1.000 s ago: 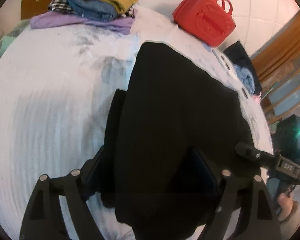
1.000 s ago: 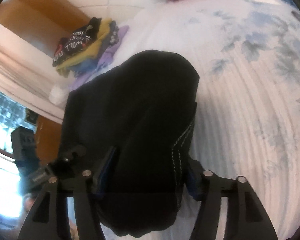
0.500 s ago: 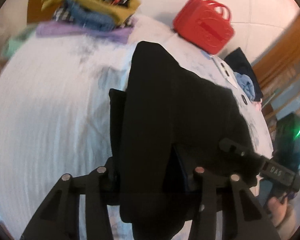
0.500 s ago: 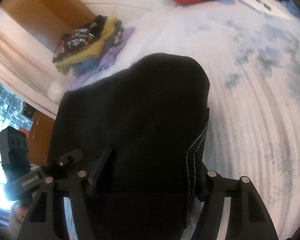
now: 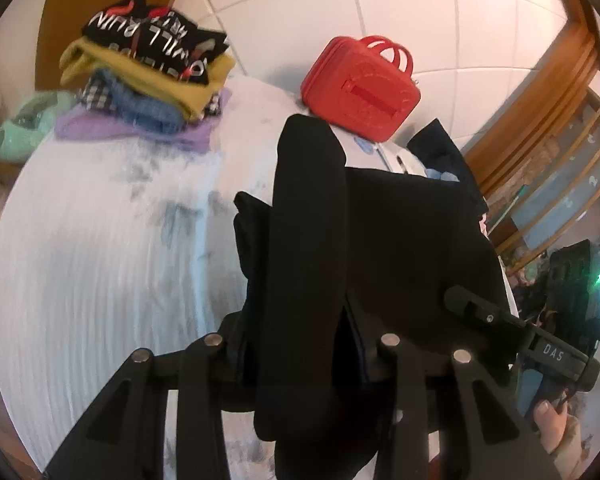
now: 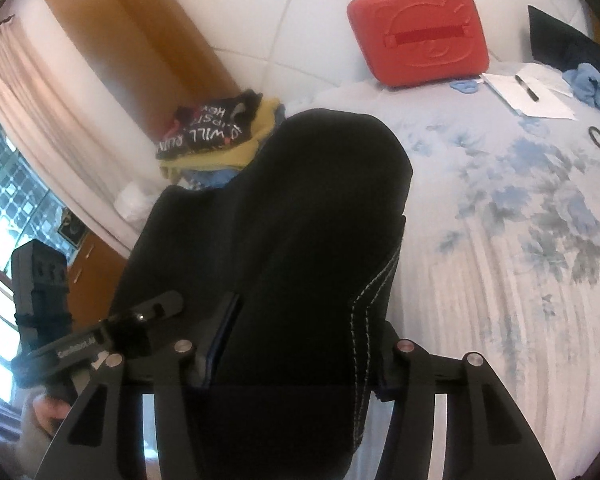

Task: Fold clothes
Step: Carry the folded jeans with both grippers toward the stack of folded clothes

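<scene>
Black garment [image 5: 380, 248] bunched between both tongs, raised off the white ribbed, blue-flowered bedspread [image 5: 100, 240]. Left gripper [image 5: 300, 354] and right gripper [image 6: 296, 346] both closing, pinching thick folds. Heavy matte fabric, white-stitched seam; folded pile [image 5: 148, 76] behind.

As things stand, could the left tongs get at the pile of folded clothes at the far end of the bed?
Probably not yet: the left tongs are closing on the black garment, which drapes between them and the pile of folded clothes. The bedspread in between lies bare.
</scene>
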Motion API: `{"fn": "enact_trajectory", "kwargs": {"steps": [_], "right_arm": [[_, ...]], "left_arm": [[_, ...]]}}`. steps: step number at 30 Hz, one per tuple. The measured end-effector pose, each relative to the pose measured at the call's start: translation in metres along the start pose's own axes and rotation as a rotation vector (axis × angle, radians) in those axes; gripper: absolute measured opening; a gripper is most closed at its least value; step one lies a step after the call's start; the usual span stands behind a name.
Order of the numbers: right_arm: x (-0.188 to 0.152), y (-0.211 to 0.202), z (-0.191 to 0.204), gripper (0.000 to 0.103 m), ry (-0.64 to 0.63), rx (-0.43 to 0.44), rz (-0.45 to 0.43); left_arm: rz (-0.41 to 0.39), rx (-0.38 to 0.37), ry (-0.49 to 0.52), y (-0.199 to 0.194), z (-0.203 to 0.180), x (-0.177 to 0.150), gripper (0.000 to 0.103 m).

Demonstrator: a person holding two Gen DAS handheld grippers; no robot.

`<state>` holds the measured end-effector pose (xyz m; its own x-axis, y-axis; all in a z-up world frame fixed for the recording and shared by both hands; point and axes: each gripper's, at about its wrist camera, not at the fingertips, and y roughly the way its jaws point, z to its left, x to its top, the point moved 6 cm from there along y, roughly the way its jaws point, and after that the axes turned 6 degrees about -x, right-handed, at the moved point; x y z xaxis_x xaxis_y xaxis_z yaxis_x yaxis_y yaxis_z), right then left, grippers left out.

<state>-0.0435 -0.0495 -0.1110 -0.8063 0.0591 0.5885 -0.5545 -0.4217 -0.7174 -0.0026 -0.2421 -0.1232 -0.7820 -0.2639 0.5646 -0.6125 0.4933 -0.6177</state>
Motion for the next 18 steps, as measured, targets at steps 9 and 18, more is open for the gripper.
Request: {"fn": "enact_trajectory", "kwargs": {"steps": [9,18], "right_arm": [[0.034,0.014,-0.021,0.052,-0.001,0.033,0.076],[-0.012,0.058,-0.125,0.062,0.252,0.148,0.287]], "left_arm": [[0.067,0.023,-0.057,0.039,-0.001,0.008,0.036],[0.215,0.134,0.009,0.108,-0.005,-0.037,0.08]]}}
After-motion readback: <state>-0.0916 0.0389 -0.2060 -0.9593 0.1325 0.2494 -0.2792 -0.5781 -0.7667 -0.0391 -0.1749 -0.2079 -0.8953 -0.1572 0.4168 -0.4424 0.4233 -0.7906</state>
